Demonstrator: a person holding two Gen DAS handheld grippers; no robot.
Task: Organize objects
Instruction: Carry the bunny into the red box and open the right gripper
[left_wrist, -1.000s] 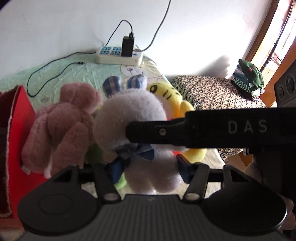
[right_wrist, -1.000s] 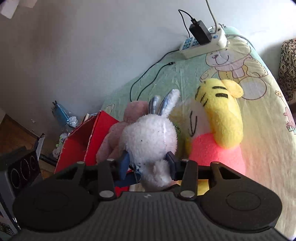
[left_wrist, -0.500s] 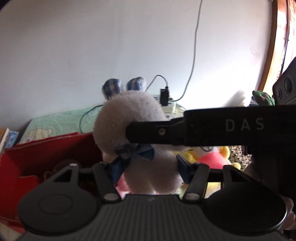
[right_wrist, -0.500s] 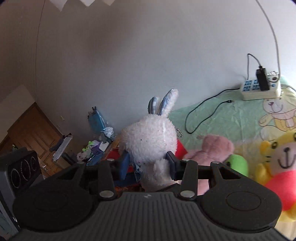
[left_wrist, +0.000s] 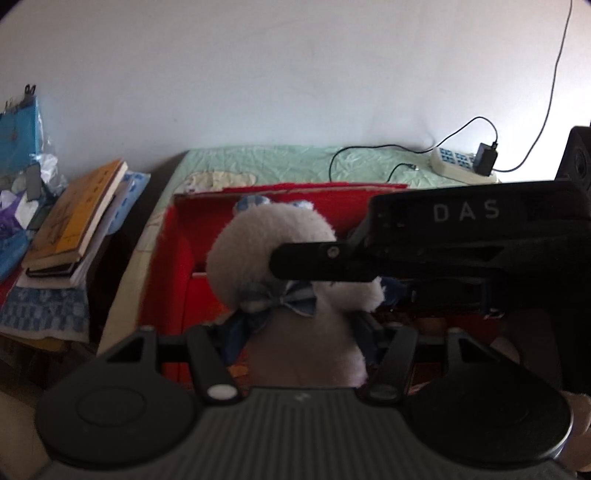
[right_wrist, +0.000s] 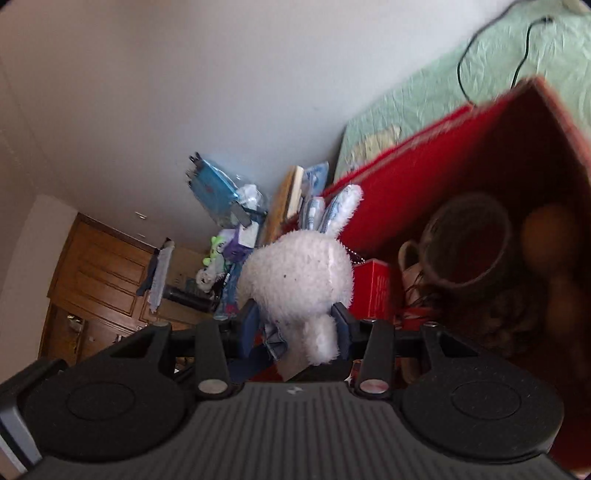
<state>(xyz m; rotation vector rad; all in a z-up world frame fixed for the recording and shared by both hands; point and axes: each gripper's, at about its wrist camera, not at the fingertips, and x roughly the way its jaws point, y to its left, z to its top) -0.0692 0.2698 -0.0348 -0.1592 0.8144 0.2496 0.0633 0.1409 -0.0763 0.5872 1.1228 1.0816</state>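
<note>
A white plush bunny (left_wrist: 258, 254) with blue checked ears and a blue bow hangs over the open red box (left_wrist: 166, 280). My left gripper (left_wrist: 299, 332) is shut on the bunny's body below the bow. My right gripper (right_wrist: 295, 325) is shut on the bunny (right_wrist: 295, 280) from the other side, at its lower back by the tail. In the left wrist view, a black finger (left_wrist: 314, 258) of the right gripper crosses the bunny's head. Inside the red box (right_wrist: 424, 177) lie a brown plush (right_wrist: 465, 243) and other dim toys.
The box stands on a green bedsheet (left_wrist: 277, 162) with a power strip (left_wrist: 458, 162) and black cables by the wall. Left of the bed are stacked books (left_wrist: 74, 221), a blue bag (left_wrist: 18, 125) and clutter. A wooden wardrobe (right_wrist: 99, 280) stands farther off.
Both grippers have carried the bunny leftward, away from the pink and yellow plush toys on the bed, to above the red box. Those toys have left view.
</note>
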